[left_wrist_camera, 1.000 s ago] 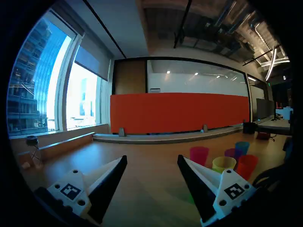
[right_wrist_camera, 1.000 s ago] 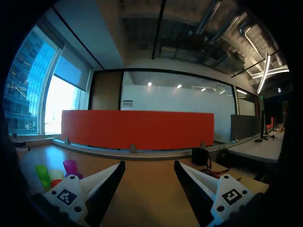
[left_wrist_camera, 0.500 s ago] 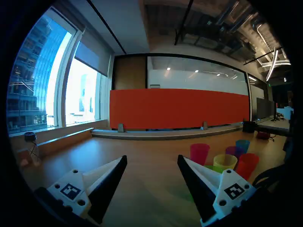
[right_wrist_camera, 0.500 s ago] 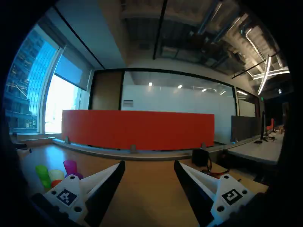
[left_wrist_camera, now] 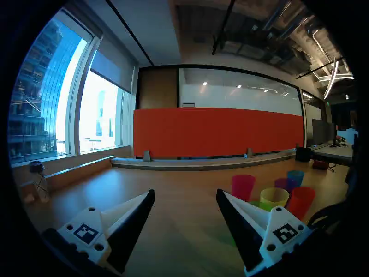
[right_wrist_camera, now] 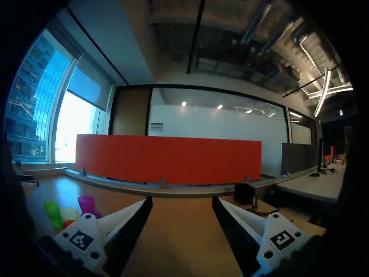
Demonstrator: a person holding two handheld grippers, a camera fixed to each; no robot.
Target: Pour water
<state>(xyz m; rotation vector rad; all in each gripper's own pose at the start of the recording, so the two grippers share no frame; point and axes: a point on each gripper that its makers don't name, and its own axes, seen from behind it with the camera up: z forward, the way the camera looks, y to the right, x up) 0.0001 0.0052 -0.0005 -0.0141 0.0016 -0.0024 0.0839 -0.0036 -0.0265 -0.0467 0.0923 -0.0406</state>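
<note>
Your left gripper (left_wrist_camera: 184,203) points level over the wooden table (left_wrist_camera: 184,242), fingers spread on nothing. The plastic cups (left_wrist_camera: 274,197) stand at 4 o'clock. Your right gripper (right_wrist_camera: 182,207) is also level and spread, with the cups (right_wrist_camera: 69,213) at 8 o'clock.

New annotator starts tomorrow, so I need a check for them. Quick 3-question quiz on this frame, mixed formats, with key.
1. True or false: the left gripper is shut on a cup.
2. In the right gripper view, the coloured cups stand: A. near the picture's left edge; B. between the fingers; C. near the picture's right edge.
3. Fill in: the long partition in the background is ___.

Key: 1. False: its fingers are apart with nothing between them. 2. A. 3. Orange.
</note>
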